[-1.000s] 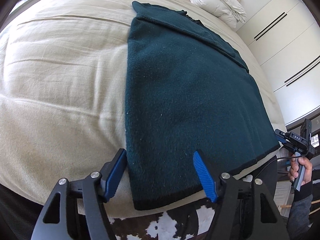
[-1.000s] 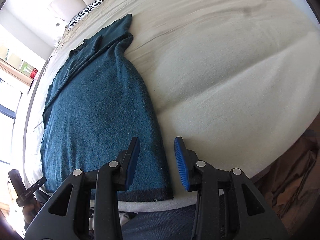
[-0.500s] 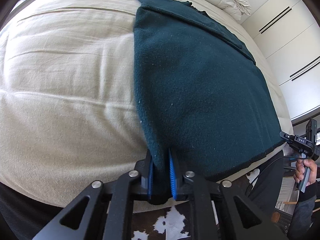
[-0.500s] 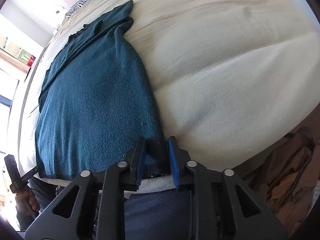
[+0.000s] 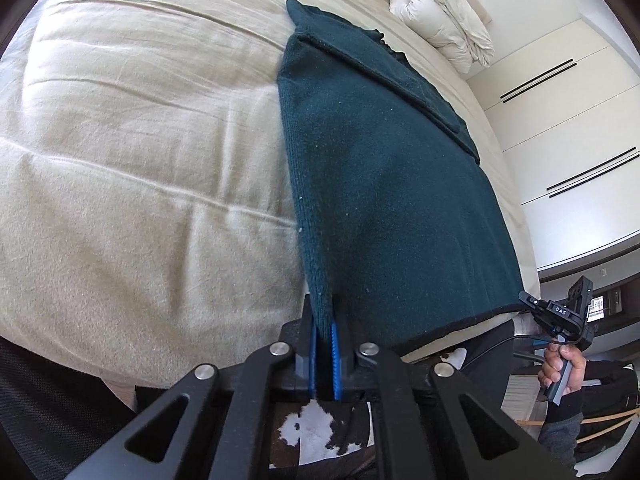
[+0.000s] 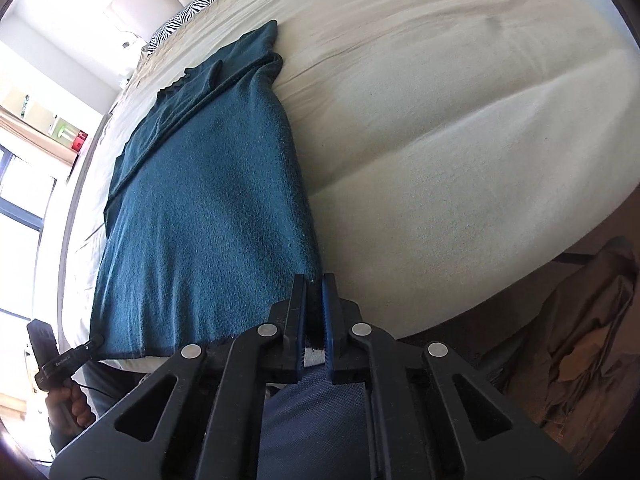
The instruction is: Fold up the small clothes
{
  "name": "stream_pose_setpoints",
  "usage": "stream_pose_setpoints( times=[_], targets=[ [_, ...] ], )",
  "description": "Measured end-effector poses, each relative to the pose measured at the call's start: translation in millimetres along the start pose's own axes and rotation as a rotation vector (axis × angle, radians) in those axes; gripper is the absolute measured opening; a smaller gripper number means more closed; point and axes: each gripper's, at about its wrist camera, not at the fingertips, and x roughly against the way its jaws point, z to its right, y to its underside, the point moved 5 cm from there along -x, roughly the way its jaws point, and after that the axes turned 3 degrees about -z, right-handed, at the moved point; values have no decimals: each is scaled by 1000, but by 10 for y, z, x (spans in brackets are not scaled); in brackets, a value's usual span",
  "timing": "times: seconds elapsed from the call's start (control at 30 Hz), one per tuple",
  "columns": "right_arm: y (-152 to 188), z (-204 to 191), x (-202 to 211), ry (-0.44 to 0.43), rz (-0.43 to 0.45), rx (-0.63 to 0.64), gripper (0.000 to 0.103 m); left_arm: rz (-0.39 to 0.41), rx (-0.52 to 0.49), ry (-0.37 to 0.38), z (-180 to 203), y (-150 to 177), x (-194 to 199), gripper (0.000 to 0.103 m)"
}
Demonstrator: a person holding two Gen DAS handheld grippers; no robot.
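The dark teal garment (image 5: 384, 184) lay flat on the beige bed (image 5: 132, 184), its hem at the near edge. The left gripper (image 5: 323, 344) was clamped on the hem's left corner, the right gripper (image 6: 315, 320) on its right corner, cloth between both pairs of pads. Both grippers pointed steeply downward

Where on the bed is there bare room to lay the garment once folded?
Bare bedcover spreads wide left of the teal garment, and again on its other side. The rolled duvet and zebra pillow crowd the head end.
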Motion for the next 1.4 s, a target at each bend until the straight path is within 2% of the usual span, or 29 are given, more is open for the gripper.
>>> stream_pose_setpoints(
  times=[0.1,0.3,0.4,0.6,0.73,0.9,1.13,1.2,1.33,1.4],
  targets=[
    [7,27,-47,-17,-13,-30,6,0,25,32,-24,-24,30,7],
    [-46,-60,108,-118,14,-55,6,39,64,127,39,-93,190,7],
    [-57,-48,191,-151,24,-69,6,61,70,139,81,-113,215,7],
    [61,110,25,-95,-31,-101,6,35,116,150,-53,-93,137,7],
    [68,110,-50,-88,-44,-105,6,7,126,125,-157,-41,52,7],
    [71,109,-35,-80,-55,-100,6,32,153,160,-192,-87,123,7],
    [-71,-105,333,-140,29,-70,6,93,129,227,-56,-242,424,7],
    [-98,-70,346,-136,28,-73,6,104,115,222,-42,-268,470,7],
    [26,125,15,-86,-60,-123,6,62,172,210,-225,-162,336,7],
    [112,186,-125,-90,-80,-147,6,38,193,176,-353,-53,251,7]
  ],
)
